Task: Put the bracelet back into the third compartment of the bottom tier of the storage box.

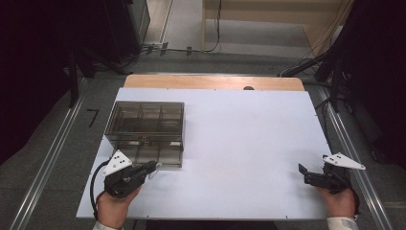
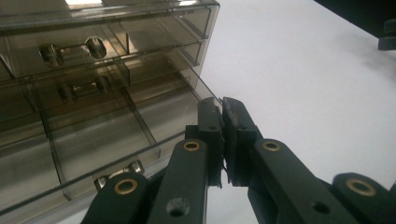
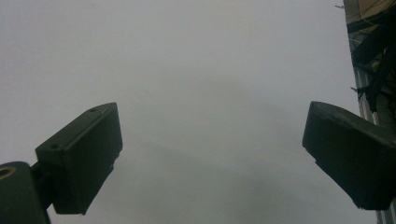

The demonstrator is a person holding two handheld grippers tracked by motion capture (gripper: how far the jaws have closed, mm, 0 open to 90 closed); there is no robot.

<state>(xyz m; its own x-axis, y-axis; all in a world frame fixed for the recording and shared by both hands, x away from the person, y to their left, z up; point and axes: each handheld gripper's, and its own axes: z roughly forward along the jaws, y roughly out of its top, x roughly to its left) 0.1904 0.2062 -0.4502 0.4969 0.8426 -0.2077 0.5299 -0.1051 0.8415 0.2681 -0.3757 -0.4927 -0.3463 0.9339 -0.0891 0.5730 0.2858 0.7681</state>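
One smoky drawer box [image 1: 145,132], two hand-held grippers

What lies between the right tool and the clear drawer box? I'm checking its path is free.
Nothing: in the high view, bare white table stretches from the right tool to the drawer box.

There was one smoky clear plastic drawer box [image 1: 145,132] on the left of the white table [image 1: 239,143], the only table there. Two drawer fronts with pull handles showed on it, stacked one above the other, and a third drawer stood pulled out at the bottom. Two hand-held grippers were out: one on the near left [image 1: 154,167] by the box, one on the near right [image 1: 302,170]. Two hands held them.
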